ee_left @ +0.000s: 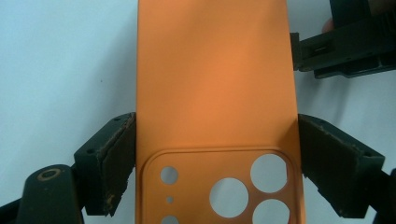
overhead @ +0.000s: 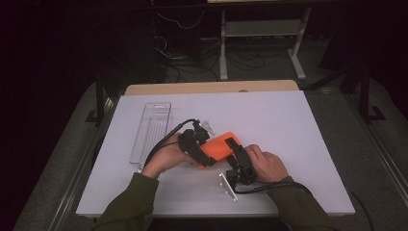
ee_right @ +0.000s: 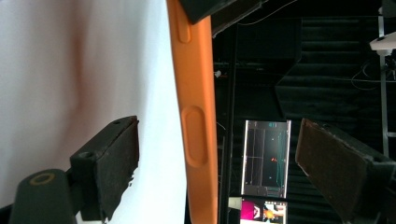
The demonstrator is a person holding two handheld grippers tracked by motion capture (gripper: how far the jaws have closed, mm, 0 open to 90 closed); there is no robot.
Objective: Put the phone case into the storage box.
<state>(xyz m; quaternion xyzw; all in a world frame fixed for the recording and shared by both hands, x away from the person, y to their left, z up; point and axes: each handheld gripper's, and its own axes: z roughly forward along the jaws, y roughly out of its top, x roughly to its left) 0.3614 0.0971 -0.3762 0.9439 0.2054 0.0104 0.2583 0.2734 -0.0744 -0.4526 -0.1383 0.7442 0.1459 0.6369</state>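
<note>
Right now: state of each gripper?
Left gripper: shut on the orange phone case, pads on its two long edges.
Right gripper: open, jaws straddling the case's side edge, pads clear.

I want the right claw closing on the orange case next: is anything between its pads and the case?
Nothing visible. The orange phone case stands edge-on between the right claw's open pads, untouched, while the left claw clamps its camera end.

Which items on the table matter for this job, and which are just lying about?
In the job:
- orange phone case, clamped across its width by the left claw
- right claw, open around its edge

Lying about:
- clear plastic tray
- small white bracket
</note>
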